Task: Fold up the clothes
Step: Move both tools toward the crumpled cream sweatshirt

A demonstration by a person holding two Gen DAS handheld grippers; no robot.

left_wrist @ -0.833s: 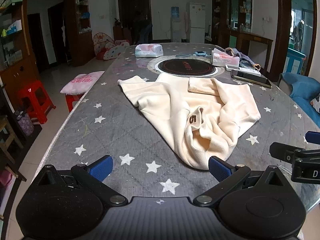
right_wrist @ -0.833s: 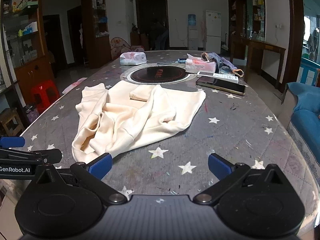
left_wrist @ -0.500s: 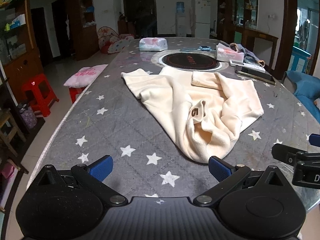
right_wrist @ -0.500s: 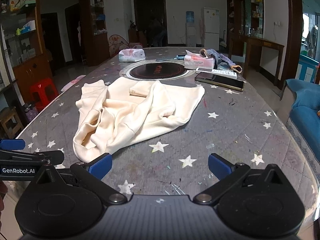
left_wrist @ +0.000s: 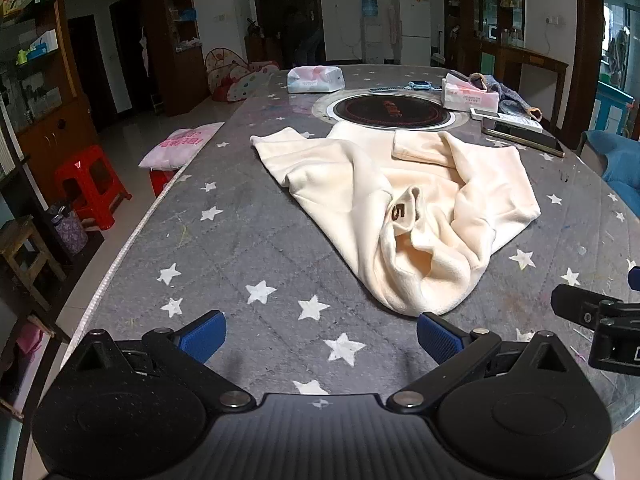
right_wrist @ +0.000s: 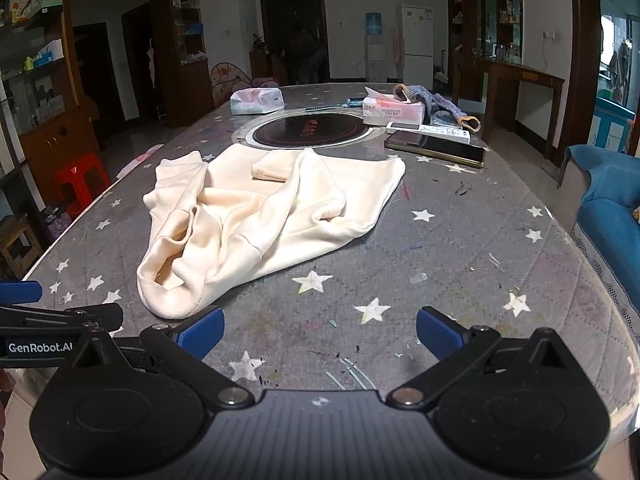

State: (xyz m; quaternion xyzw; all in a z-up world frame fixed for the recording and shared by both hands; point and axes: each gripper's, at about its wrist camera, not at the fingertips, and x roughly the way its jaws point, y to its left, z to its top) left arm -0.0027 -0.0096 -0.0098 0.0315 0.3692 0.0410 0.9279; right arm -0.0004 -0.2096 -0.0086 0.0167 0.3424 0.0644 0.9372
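Both left gripper (left_wrist: 320, 336) and right gripper (right_wrist: 320, 332) fingers spread wide, empty, near crumpled cream sweater (left_wrist: 400, 208) on surface (left_wrist: 240, 248); grabbing bunched layers risks lopsided fold.

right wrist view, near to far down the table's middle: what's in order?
right gripper, jaws open and empty → cream garment, crumpled → round black cooktop set in the table → white tissue pack at the far left.
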